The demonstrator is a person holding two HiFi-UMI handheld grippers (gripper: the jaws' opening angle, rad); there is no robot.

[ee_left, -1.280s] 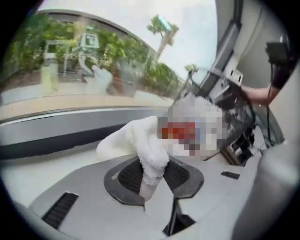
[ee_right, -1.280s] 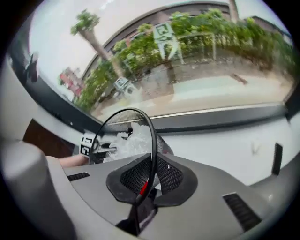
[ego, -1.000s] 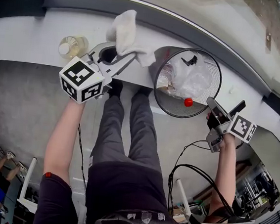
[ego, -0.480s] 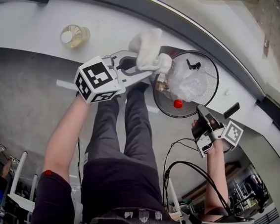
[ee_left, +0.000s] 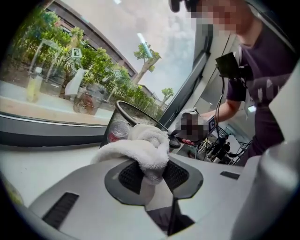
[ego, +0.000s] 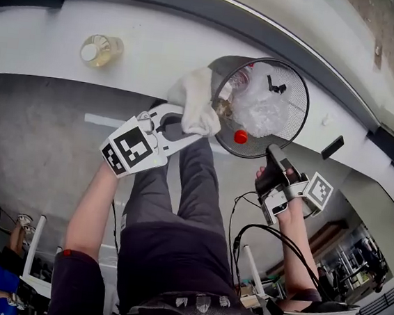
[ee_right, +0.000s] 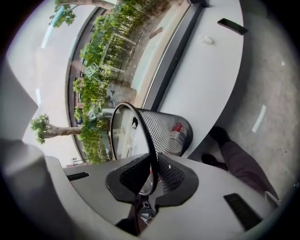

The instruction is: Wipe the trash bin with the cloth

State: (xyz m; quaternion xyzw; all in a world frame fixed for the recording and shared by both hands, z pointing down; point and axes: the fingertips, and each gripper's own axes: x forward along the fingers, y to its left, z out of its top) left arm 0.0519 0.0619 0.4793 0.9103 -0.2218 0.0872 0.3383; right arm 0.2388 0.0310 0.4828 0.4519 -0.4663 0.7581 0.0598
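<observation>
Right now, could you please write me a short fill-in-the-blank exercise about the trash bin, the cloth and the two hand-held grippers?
The left hand-held gripper is shut on the white ____.
The right hand-held gripper clamps the trash bin by its ____.
The bin's wall is black wire ____.
Missing words: cloth; rim; mesh.

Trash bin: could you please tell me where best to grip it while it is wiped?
Take the thin top rim of the trash bin on its near side, coming from above: the round mesh body looks too wide for jaws, the rim is slim and exposed, and the cloth occupies its left edge.
</observation>
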